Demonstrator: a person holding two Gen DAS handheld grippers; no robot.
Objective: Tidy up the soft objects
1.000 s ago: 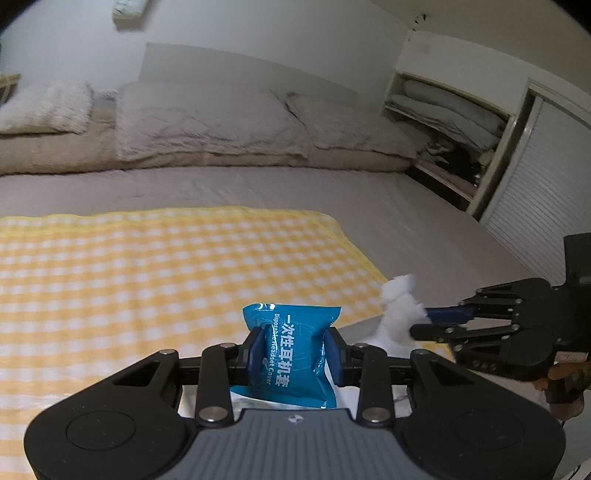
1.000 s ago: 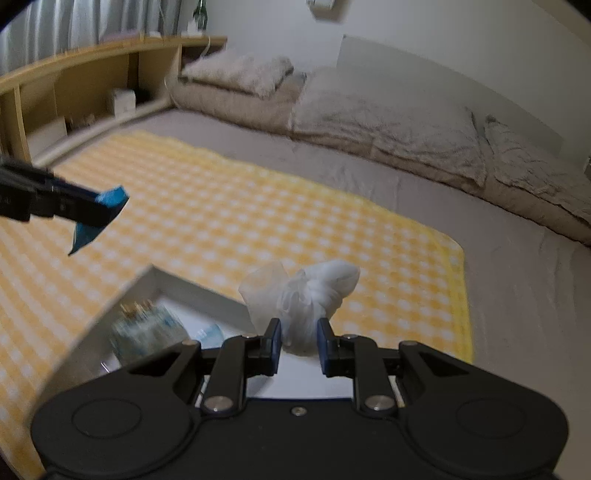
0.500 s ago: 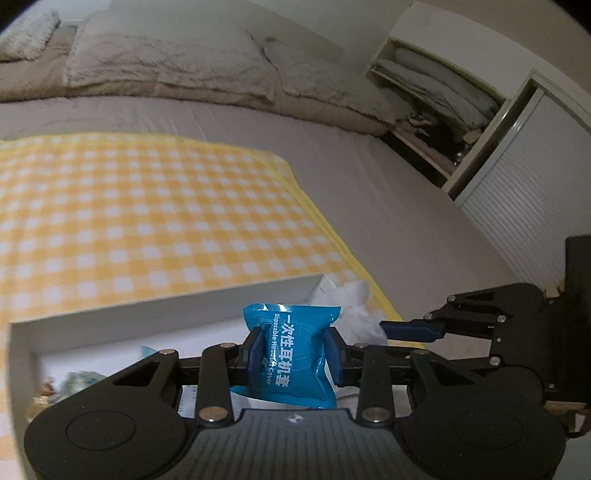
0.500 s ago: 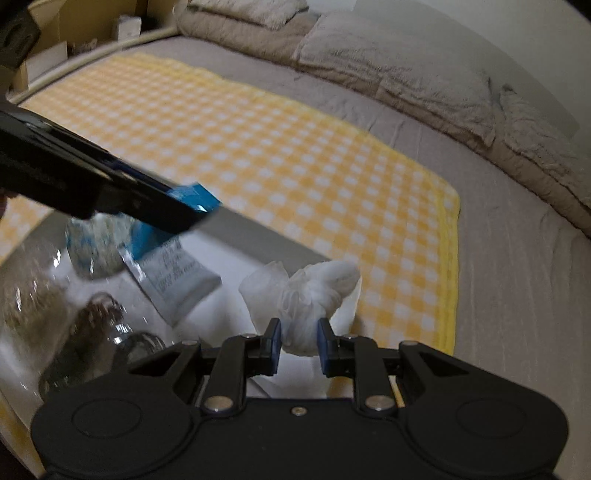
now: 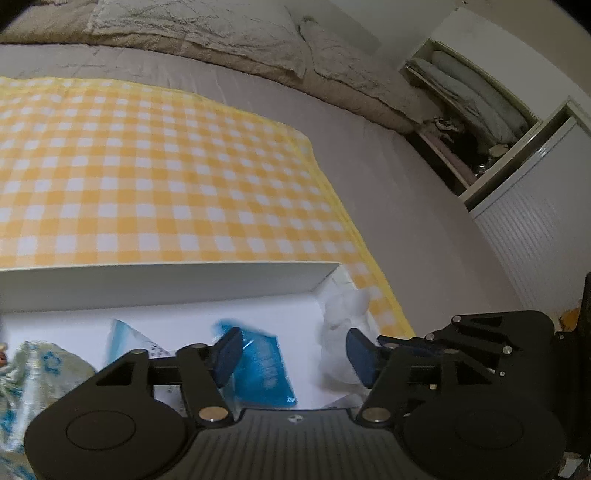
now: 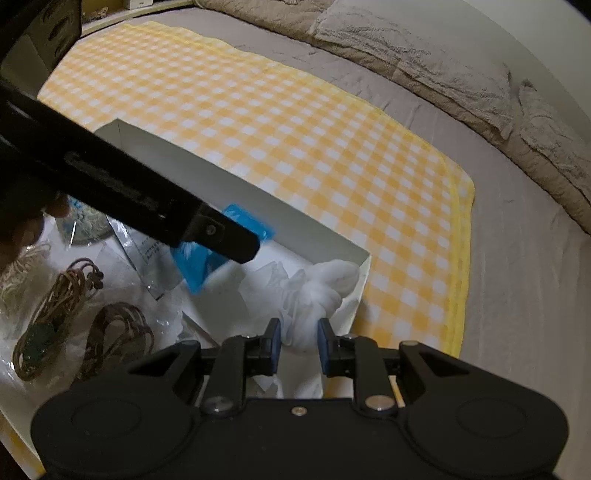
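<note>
A white box [image 5: 184,282] sits on a yellow checked blanket [image 5: 147,166]. My left gripper [image 5: 291,356] is open above the box; a blurred blue packet [image 5: 264,369] lies free below its jaws. The packet also shows in the right wrist view [image 6: 199,262] under the left gripper's finger. My right gripper [image 6: 298,345] is shut on a white knotted plastic bundle [image 6: 314,291], held low in the box's right corner [image 6: 364,266]. The bundle also shows in the left wrist view [image 5: 343,314].
The box holds a patterned green-white pouch [image 5: 33,373], a clear sachet [image 6: 147,251] and bagged brown cords [image 6: 66,295]. Grey bedding and pillows [image 5: 221,33] lie beyond the blanket. A shelf with folded bedding [image 5: 469,96] stands at right.
My left gripper has opened and let the blue packet drop into the box. Both grippers have moved lower over the box; the white bundle has come down into its right corner.
</note>
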